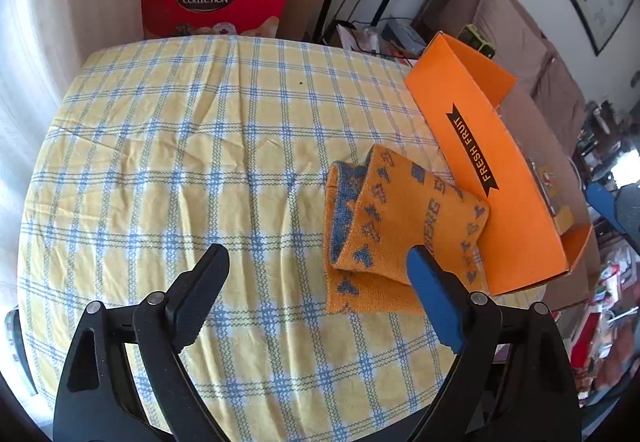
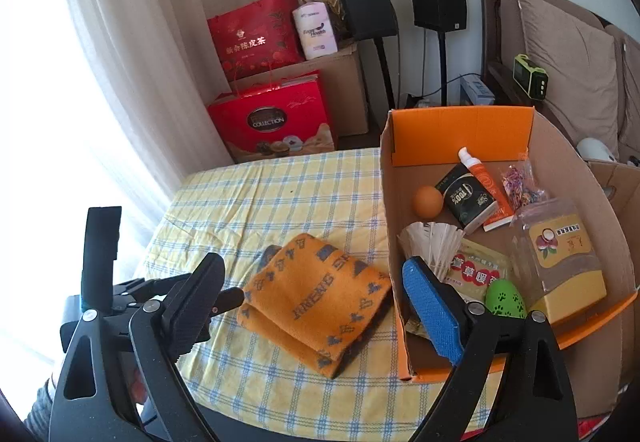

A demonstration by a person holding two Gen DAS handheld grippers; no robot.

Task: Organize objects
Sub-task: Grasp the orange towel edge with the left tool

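Note:
A folded orange towel (image 1: 400, 218) with blue figures lies on the checked tablecloth, touching the side of an orange "FRESH FRUIT" box (image 1: 500, 178). My left gripper (image 1: 320, 262) is open and empty, low over the cloth just left of the towel. In the right wrist view the towel (image 2: 320, 298) lies left of the box (image 2: 390, 226), which holds an orange ball (image 2: 428, 201), a tube, packets, a green egg (image 2: 505, 298) and a jar. My right gripper (image 2: 316, 278) is open and empty above the towel. The left gripper (image 2: 168, 294) shows at the lower left there.
The yellow and blue checked tablecloth (image 1: 192, 146) covers the table. Behind it stand red gift boxes (image 2: 276, 118), a cardboard box and two black speakers on stands (image 2: 368, 2). A brown sofa (image 2: 572, 58) is at the right. A curtain hangs at the left.

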